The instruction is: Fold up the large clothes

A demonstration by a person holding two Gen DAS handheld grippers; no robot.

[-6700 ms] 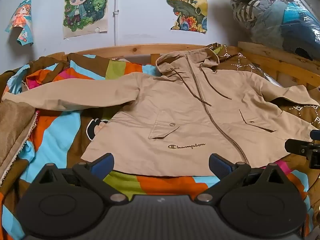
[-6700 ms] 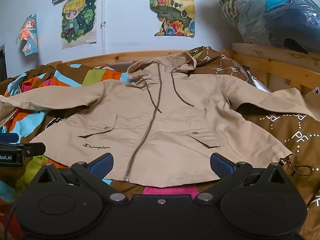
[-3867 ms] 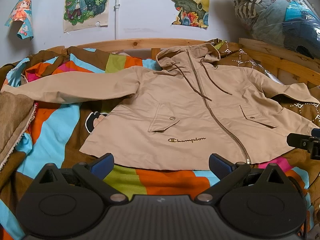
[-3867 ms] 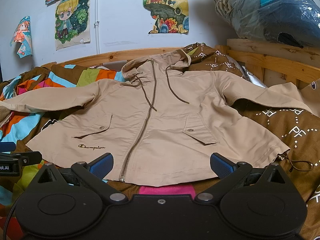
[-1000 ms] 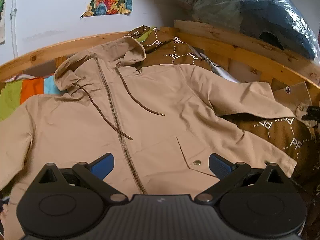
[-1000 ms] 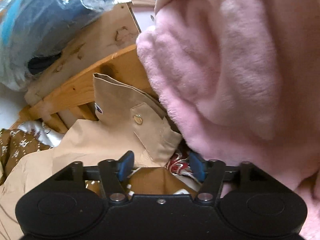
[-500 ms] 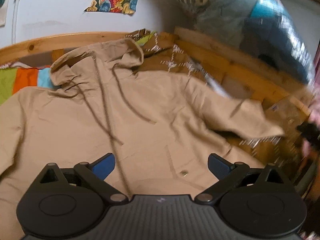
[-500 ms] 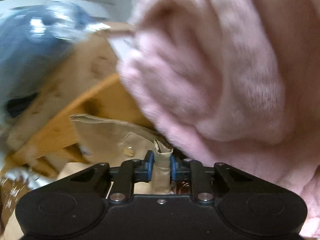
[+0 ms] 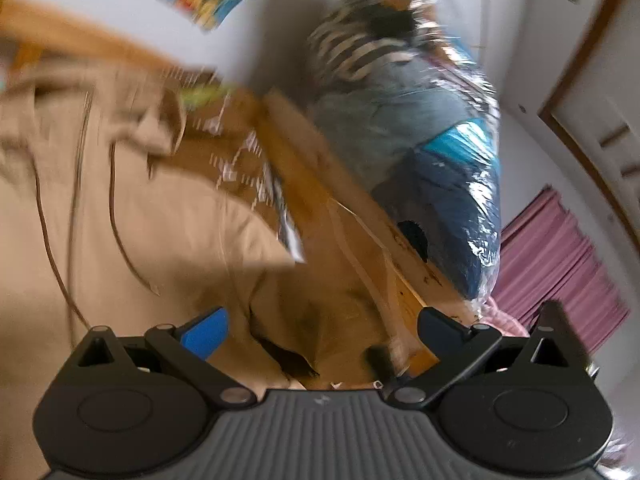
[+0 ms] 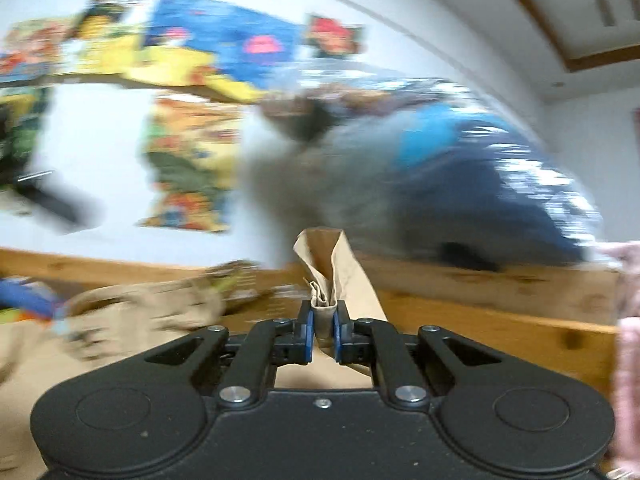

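a: where's the jacket (image 9: 132, 240) right now?

b: spread on the bed, tan, hood toward the wooden bed frame (image 9: 360, 248). the left wrist view is smeared, but you can make out the zipper and the two dark drawcords running down the chest, and the sleeve (image 9: 320, 308) bunched up near the frame.

a: and the right tongs (image 10: 323, 326)?

b: clamped tight on a folded wad of that tan fabric. the blue pads (image 10: 307, 332) press it from both sides, and a peak of cloth sticks up above them. the jaws have just been closing, with the cloth between them.

a: the left tongs (image 9: 320, 328)?

b: jaws spread wide, nothing between them. they hang over the rumpled sleeve and the edge of the frame; i can't tell if either finger touches the cloth.

a: anything else around?

b: a plastic-wrapped bundle of bedding (image 9: 432, 128) sits on the far side of the frame, blue and grey. posters (image 10: 192, 168) on the white wall, all blurred. a pink fuzzy sleeve (image 10: 628, 340) shows at the right edge of the right wrist view, and a brown patterned blanket (image 9: 236, 160) lies by the hood.
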